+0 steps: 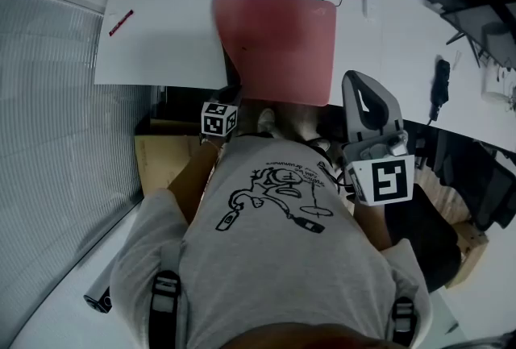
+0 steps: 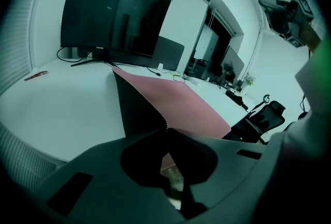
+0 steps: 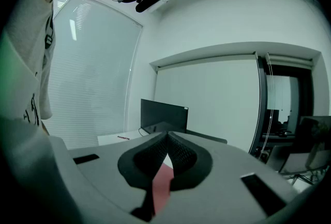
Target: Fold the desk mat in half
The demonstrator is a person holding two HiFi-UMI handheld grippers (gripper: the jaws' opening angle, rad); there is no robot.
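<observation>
Red desk mat [image 1: 278, 41] lies on the white desk [image 1: 161, 41], left tongs [image 1: 231, 97] at its near-left corner.

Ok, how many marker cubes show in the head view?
2: one marker cube on the left gripper by the desk mat's near edge, the other on the right gripper, beside the person's torso.

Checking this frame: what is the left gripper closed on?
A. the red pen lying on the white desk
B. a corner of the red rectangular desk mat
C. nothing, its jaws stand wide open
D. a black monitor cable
B: in the left gripper view, the left gripper has its jaws pinched on the edge of the red rectangular desk mat. That corner is raised off the white desk, so its dark underside shows.
</observation>
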